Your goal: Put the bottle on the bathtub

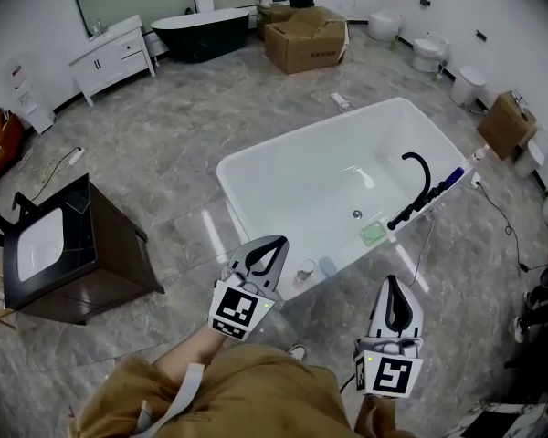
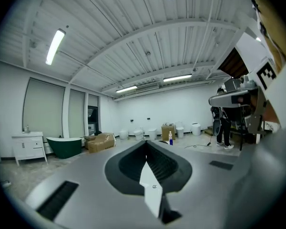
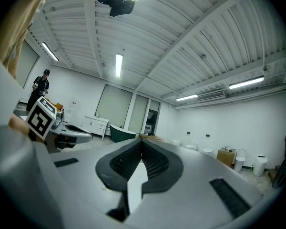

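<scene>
1. I read the left gripper in its own view: the two jaws are pressed together along their whole length, with nothing between them.
2. I read the right gripper the same way: its jaws are pressed together and carry nothing.
3. In the head view, both grippers point away from me toward the white bathtub. The left one shows over the tub's near rim. The right one shows over the grey floor, off the tub's near right corner.
4. The blue bottle rests on the tub's right rim, toward the far right corner, just beyond the black faucet. It is well apart from both grippers. The left gripper view also shows it, small and upright, straight ahead past the jaw tips.
5. A green dish sits on the same right rim, on the near side of the faucet.
6. On the near rim, just beside the left gripper's tip, stand a small clear container and a pale blue item. I cannot tell what either one is.
7. A dark cabinet with a white basin stands on the floor, left of the tub.
</scene>
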Motion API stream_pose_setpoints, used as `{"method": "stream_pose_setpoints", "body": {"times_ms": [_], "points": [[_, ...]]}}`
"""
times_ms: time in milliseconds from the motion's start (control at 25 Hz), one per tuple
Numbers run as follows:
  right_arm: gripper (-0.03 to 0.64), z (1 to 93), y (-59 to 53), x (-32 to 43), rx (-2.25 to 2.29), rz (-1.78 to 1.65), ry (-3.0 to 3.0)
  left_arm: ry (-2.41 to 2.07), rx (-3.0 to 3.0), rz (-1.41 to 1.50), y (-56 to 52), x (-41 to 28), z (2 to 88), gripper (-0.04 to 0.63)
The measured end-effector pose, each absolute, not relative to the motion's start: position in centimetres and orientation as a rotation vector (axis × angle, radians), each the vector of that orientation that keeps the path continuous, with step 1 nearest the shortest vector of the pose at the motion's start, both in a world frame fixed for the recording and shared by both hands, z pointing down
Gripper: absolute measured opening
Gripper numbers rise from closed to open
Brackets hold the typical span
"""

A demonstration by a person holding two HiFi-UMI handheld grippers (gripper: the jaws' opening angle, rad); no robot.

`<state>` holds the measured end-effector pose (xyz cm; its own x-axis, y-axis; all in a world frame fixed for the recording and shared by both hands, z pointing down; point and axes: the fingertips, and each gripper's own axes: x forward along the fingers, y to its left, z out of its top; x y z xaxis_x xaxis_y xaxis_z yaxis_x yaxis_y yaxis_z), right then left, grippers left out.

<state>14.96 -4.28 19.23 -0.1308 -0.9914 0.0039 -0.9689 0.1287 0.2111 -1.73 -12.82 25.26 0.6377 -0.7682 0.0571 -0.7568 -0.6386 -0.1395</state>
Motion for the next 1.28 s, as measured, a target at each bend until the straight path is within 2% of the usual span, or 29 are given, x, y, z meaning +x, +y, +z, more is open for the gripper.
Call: {"method": "stream_pose_setpoints", "body": {"times_ms": [440,800,1280], "points": [[0.005,19.1,-6.3,15.0,1.929,-0.241,-2.281,1.408,-2.733,-0.086,-10.2,-5.4,21.3,0.006],[0.005,19.3,-7.3,14.2,1.89,-0.225,-2.319,1.53,-2.679,-0.152,-8.1,-9.5,21.1,0.006],[0.005,19.7,-6.3,13.2,1.872,-0.167,-2.284,1.523,-2.72,-0.141,-7.5,-9.8,21.0,0.006]]}}
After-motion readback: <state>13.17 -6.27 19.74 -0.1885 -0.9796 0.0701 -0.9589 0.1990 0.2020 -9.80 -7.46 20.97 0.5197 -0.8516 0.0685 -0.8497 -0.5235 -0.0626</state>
